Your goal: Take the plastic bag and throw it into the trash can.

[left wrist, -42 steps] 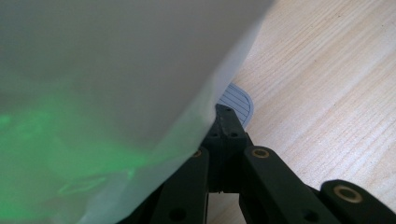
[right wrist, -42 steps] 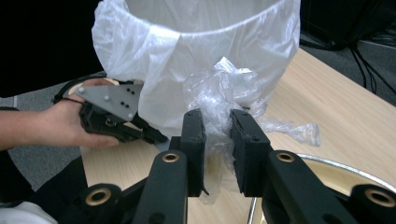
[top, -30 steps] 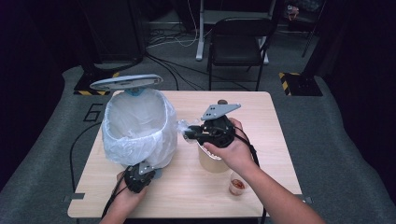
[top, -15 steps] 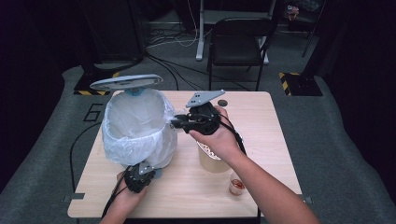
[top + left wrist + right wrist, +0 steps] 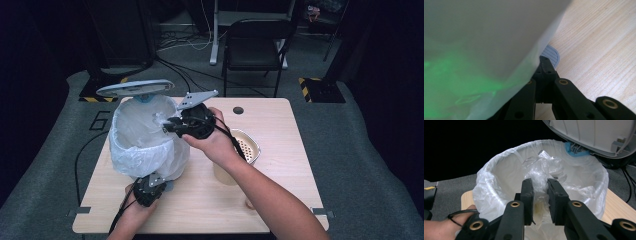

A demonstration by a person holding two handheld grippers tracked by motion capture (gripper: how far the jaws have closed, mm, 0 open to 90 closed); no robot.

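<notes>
Item: crumpled clear plastic wrap (image 5: 541,167), clamped between the fingers (image 5: 527,192) of my right gripper (image 5: 167,126), held directly above the mouth of the bin.

Receptacle: pedal bin lined with a white bag (image 5: 145,145), on the left of the counter (image 5: 280,200); lid (image 5: 135,88) raised.

Pedal (image 5: 551,53): grey, ribbed, at the bin's foot. The fingers (image 5: 546,68) of my left gripper (image 5: 148,186) are pressed together with nothing between them, their tip resting on the pedal; I judge this is what props the lid.

Surroundings: beige perforated container (image 5: 244,147) just right of my right forearm; black chair (image 5: 257,45) beyond the counter.

Progress, as judged: wrap carried over the opening, not yet dropped. Remaining: part the right fingers, withdraw, ease off the pedal.
</notes>
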